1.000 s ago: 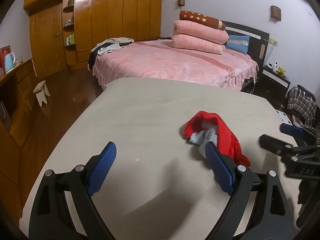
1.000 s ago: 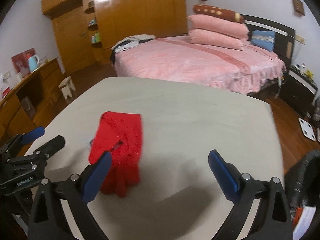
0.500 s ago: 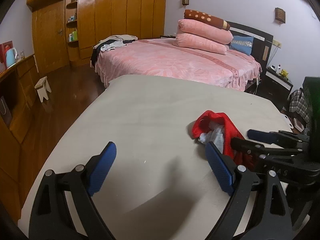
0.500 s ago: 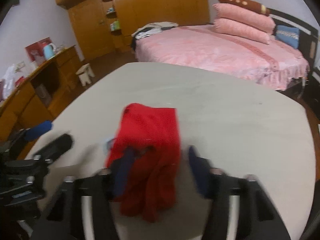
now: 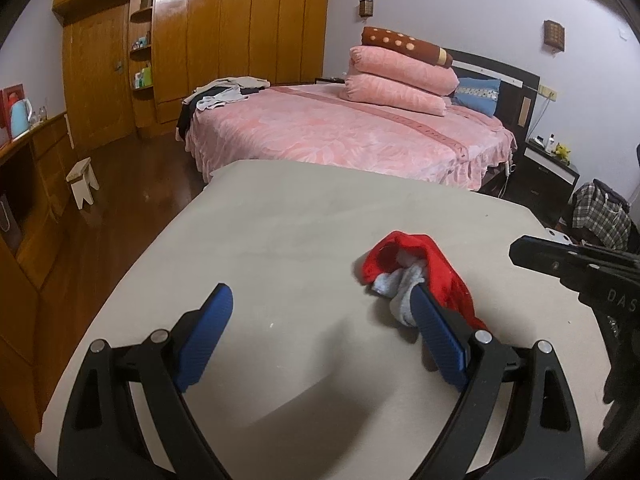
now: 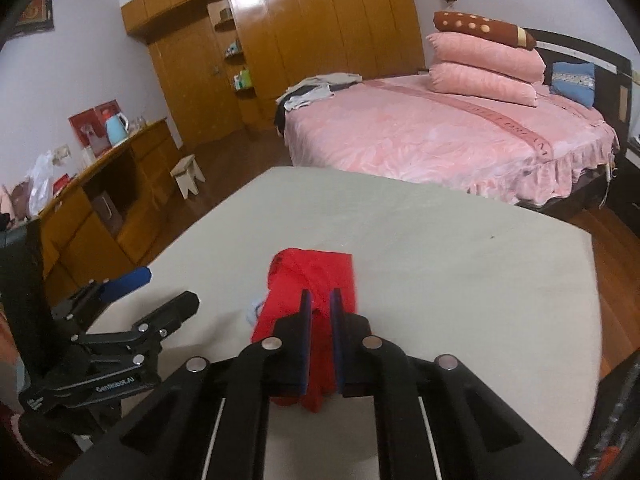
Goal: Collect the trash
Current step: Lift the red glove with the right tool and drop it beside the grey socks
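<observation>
Bedroom scene, seen from two wrist cameras. We see a pale table (image 5: 304,232) in the foreground, and everything here is placed relative to it. Beyond its far edge stands a bed (image 5: 352,136) with a pink cover and stacked pillows; wooden wardrobes line the wall behind.

On the table, toward its near side, lies a crumpled red cloth (image 6: 316,292) with a scrap of pale grey-white material (image 5: 402,284) bunched in its open end. We take this bundle to be the trash.

We judge the step in hand to be the pick-up. The right claw (image 6: 320,340) is clenched on the red cloth: its two blue pads stand close together with a fold of red fabric pinched between them, and more cloth hangs below the pads. The rest of the bundle seems to rest on the table, though we cannot tell whether any of it has left the surface.

The left claw (image 5: 320,340) hovers over the table just left of the bundle, its jaws spread wide and holding nothing; one blue pad sits just beside the grey scrap, and whether it touches is unclear.

Next, we think, the right claw needs to lift the bundle clear without dropping the loose grey scrap. No bin is in view.
</observation>
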Available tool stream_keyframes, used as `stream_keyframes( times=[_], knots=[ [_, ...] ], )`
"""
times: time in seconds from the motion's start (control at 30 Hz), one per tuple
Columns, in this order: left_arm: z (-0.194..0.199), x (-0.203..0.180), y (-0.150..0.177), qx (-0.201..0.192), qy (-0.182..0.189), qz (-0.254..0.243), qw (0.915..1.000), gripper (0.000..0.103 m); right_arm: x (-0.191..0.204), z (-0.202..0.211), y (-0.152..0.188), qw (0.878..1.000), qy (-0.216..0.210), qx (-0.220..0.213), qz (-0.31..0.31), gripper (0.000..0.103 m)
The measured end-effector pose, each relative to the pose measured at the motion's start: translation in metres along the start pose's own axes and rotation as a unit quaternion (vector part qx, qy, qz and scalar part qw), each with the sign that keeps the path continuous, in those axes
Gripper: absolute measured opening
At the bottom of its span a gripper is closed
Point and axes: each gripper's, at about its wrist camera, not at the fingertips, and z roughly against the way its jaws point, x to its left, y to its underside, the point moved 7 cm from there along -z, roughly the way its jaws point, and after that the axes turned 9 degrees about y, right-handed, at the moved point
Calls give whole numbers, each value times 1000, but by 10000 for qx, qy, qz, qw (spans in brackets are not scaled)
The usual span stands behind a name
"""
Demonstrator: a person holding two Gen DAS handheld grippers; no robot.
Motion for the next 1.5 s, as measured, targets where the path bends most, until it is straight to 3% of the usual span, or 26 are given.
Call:
stream_keyframes(
  times=[0.1, 0.17, 0.33, 0.43, 0.53, 0.6, 0.63, 0.77, 1.0, 1.27, 1.5],
  knots=[
    [-1, -6, 0, -17, 9, -24, 10000, 88, -1, -4, 3, 9999, 78, 77, 95, 17],
    [0, -7, 0, -31, 7, -34, 10000, 88, 0, -12, 5, 9998, 94, 158, 68, 33],
    [-2, -2, -3, -27, -50, -62, 10000, 88, 7, -30, 7, 9996, 117, 259, 94, 57],
    [-1, 8, -7, -67, -122, -24, 9999, 88, 10, -48, 9, 9990, 74, 431, 32, 67],
    [1, 17, -10, -86, -190, 38, 9998, 88, 13, -69, 18, 9971, -141, 753, -33, 70],
    [1, 20, -9, -70, -218, 63, 9997, 88, 17, -71, 19, 9954, -467, 816, -173, 56],
    [2, 22, -8, -58, -236, 76, 9997, 88, 21, -69, 17, 9939, -698, 832, -200, 33],
    [0, 23, -4, -6, -242, 133, 9996, 88, 32, -51, 12, 9945, -782, 684, 137, 11],
    [6, 4, -6, -78, -101, 42, 9999, 88, 21, -7, -4, 9968, -762, 200, -118, 10],
    [4, -27, -9, -81, 127, -174, 9997, 88, -24, 46, -20, 9965, -486, -354, -580, 10],
    [-16, -57, -3, 115, 388, -319, 9987, 88, -72, 61, -10, 9954, 27, -392, -875, 10]
  ],
)
